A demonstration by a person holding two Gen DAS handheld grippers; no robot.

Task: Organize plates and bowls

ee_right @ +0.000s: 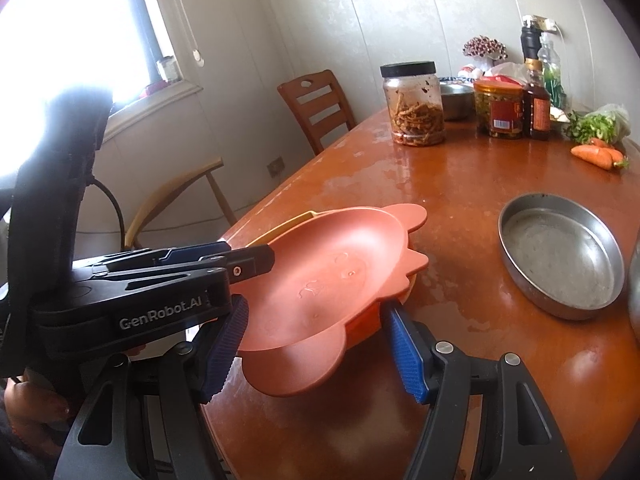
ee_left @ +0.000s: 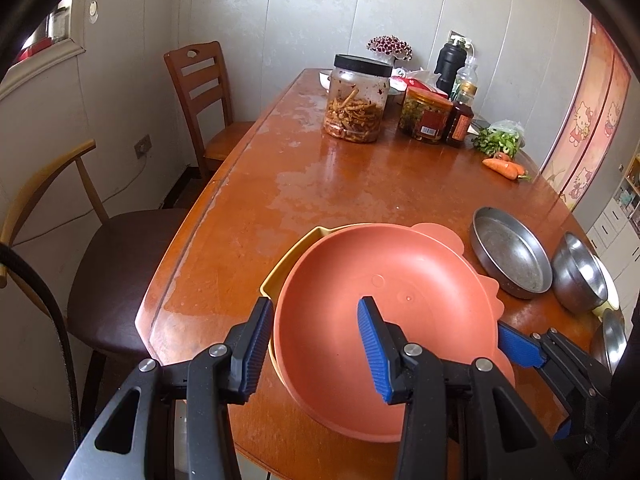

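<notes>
A salmon animal-shaped plate [ee_left: 380, 280] [ee_right: 328, 280] lies tilted on top of a stack near the table's front edge. An orange plate [ee_right: 364, 322] and a yellow plate [ee_left: 288, 256] [ee_right: 288, 222] peek out beneath it. My left gripper [ee_left: 316, 304] [ee_right: 256, 260] straddles the plate's left rim. One pad sits outside the rim and the other inside the dish, shut on it. My right gripper [ee_right: 316, 312] holds the plate's near lobes between its blue pads, both touching the edges. One of its fingers [ee_left: 518, 344] shows at the plate's right side.
A round metal pan [ee_left: 512, 256] [ee_right: 560, 256] and a steel bowl [ee_left: 580, 276] sit right of the stack. Jars [ee_left: 358, 100] [ee_right: 416, 108], bottles, greens and carrots [ee_left: 504, 168] [ee_right: 598, 154] crowd the table's far end. Two chairs [ee_left: 120, 272] [ee_left: 204, 92] stand along the left.
</notes>
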